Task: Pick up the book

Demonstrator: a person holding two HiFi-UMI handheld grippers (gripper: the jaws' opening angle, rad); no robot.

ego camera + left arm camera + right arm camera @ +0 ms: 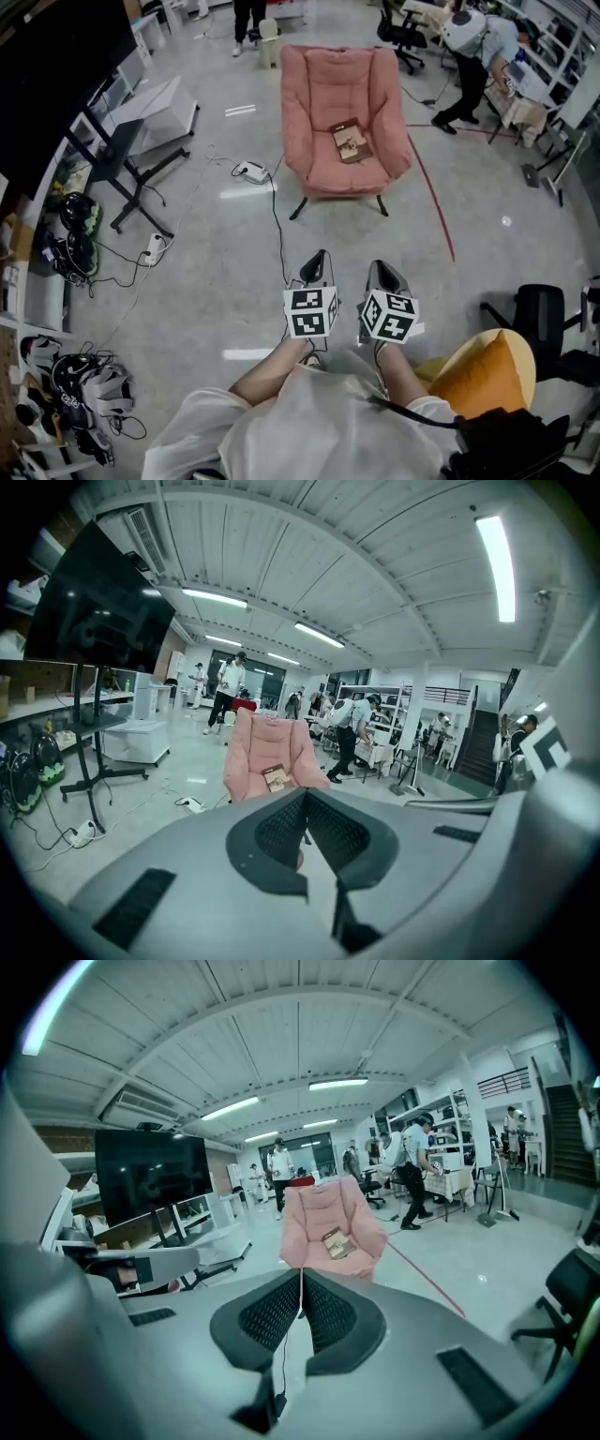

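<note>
Holding nothing, left gripper and right gripper are fully closed; book lies on chair, well apart, cable apparently between.

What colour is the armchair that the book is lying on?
Pink. The armchair holding the book shows best in the head view.

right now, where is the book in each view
Head view: book upper centre, on the pink armchair seat.
Left gripper view: book slightly left of centre, on the same seat.
Right gripper view: book slightly right of centre, on the seat.
Shared landmark: the pink armchair.
</note>
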